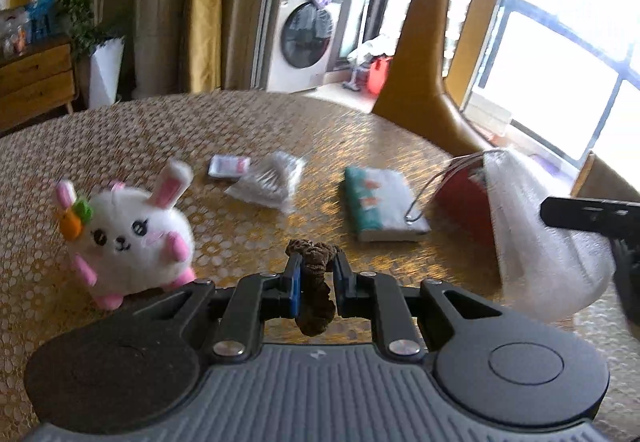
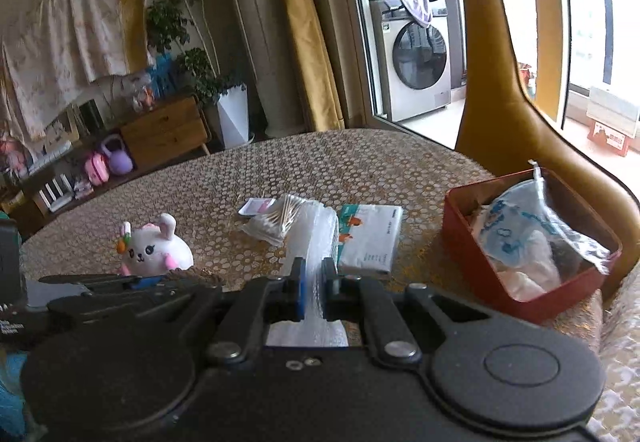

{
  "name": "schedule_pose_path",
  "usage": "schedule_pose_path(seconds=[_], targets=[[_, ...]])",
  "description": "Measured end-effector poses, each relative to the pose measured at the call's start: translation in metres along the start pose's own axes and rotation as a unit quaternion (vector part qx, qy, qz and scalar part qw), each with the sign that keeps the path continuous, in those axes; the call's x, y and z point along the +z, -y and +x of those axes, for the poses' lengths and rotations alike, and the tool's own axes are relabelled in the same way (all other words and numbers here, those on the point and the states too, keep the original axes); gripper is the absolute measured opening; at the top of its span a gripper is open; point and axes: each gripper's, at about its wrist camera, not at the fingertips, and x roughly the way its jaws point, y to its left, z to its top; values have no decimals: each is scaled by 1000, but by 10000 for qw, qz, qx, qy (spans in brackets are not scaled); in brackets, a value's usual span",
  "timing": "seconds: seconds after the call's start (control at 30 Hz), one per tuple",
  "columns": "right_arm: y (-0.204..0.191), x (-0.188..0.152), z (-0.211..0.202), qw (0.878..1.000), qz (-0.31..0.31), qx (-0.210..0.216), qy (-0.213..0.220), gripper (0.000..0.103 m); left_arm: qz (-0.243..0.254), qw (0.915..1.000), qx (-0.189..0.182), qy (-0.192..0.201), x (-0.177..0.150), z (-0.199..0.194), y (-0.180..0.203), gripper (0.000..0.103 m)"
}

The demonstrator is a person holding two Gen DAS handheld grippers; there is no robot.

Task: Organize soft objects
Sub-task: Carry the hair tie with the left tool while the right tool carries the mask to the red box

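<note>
Above the table [image 1: 132,129], left fingers [image 1: 316,266] clamped on brown scrunchie [image 1: 316,254], right fingers [image 2: 311,274] on bubble wrap [image 2: 310,226]; no legible writing.

No legible text: print on the tissue pack [image 2: 370,238] and washing machine [image 2: 416,61] too blurred.

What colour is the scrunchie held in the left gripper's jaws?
Dark brown. The scrunchie shows best in the left wrist view, pinched in the left gripper.
</note>
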Motion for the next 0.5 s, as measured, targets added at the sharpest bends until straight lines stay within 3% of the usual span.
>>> schedule_pose_path(seconds=[0.27, 0.5], targets=[[27, 1, -43, 9994, 259, -84, 224, 6, 383, 9980, -476, 185, 22, -19, 48, 16], [60, 3, -65, 9976, 438, -340, 407, 6, 670, 9940, -842, 200, 35, -8, 96, 16]])
